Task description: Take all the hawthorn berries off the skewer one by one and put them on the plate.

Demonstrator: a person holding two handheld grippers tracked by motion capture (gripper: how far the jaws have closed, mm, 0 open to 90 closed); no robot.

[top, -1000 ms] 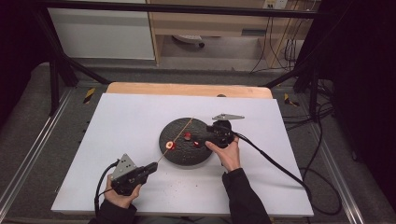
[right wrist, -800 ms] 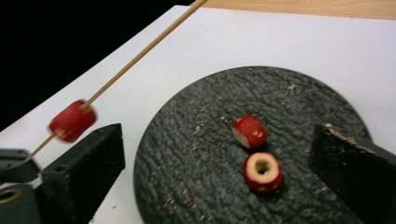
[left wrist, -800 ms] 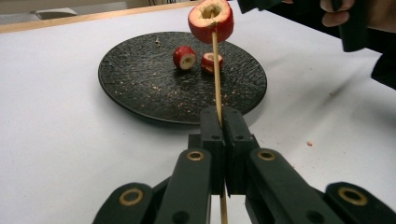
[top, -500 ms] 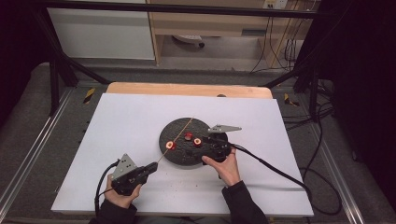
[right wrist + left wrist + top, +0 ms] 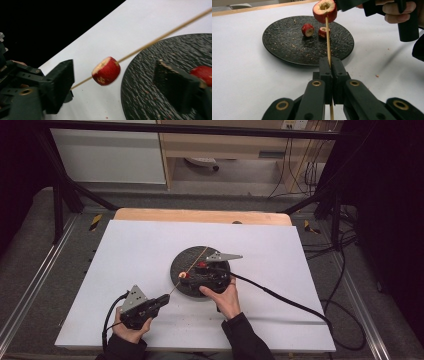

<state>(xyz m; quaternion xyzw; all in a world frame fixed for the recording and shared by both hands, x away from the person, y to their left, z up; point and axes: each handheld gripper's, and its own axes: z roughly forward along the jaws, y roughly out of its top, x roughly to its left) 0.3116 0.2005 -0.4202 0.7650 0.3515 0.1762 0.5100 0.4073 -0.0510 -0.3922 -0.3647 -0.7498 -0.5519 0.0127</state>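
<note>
Jaws first: your left gripper (image 5: 331,75) clamps the thin wooden skewer (image 5: 328,41), while your right gripper (image 5: 113,85) has been closing, pads flanking but clear of the skewered red fruit piece (image 5: 106,71). Two more pieces lie on the round black speckled plate (image 5: 287,42) on the white surface (image 5: 140,250). No writing is legible.

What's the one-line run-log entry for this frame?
left gripper: shut on skewer | fruit piece: threaded | right gripper: open, closing | plate: two pieces
</note>
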